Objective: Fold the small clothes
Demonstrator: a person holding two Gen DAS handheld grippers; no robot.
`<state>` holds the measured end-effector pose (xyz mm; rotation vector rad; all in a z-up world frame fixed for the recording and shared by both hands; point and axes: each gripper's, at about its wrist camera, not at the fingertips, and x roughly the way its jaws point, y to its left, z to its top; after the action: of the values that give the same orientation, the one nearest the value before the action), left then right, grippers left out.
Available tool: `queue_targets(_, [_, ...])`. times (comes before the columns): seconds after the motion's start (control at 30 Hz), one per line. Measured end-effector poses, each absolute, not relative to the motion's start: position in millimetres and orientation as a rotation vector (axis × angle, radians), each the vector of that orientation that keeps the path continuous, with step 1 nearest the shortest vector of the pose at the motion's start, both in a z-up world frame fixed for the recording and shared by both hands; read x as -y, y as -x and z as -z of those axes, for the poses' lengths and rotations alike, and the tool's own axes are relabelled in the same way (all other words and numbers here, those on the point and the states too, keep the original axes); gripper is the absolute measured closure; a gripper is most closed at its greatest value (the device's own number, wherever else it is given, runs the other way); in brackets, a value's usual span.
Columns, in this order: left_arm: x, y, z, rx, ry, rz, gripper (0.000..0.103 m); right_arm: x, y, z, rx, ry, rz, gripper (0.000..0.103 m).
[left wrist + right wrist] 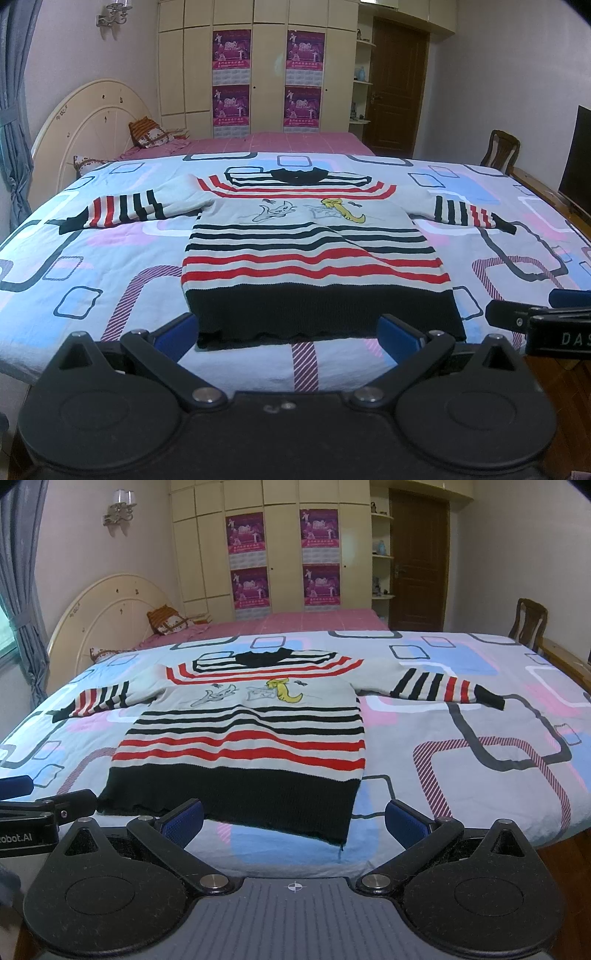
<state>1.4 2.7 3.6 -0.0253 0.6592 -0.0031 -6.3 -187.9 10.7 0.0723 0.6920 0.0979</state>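
Observation:
A small striped sweater (310, 243), grey with black and red bands, a black hem and cartoon figures on the chest, lies flat face up on the bed, both sleeves spread sideways. It also shows in the right wrist view (243, 734). My left gripper (290, 334) is open and empty, just in front of the hem's near edge. My right gripper (293, 821) is open and empty, before the hem's right corner. Each gripper shows at the edge of the other's view: the right gripper (535, 321) and the left gripper (48, 808).
The sweater lies on a patterned quilt (92, 258) over a bed with a pink sheet (280, 142) behind. A cream headboard (85, 122) and pillows stand at left. A wooden chair (500, 151) and a dark screen (576, 158) stand at right.

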Motion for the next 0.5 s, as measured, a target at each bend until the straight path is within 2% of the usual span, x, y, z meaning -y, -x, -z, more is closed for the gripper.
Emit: queue_targets(0.5, [-1.9,-1.9,-3.8,-0.658,0.026,0.0,0.0,187.8,5.9,-10.8,-0.69,-0.07,-0.097,0.0])
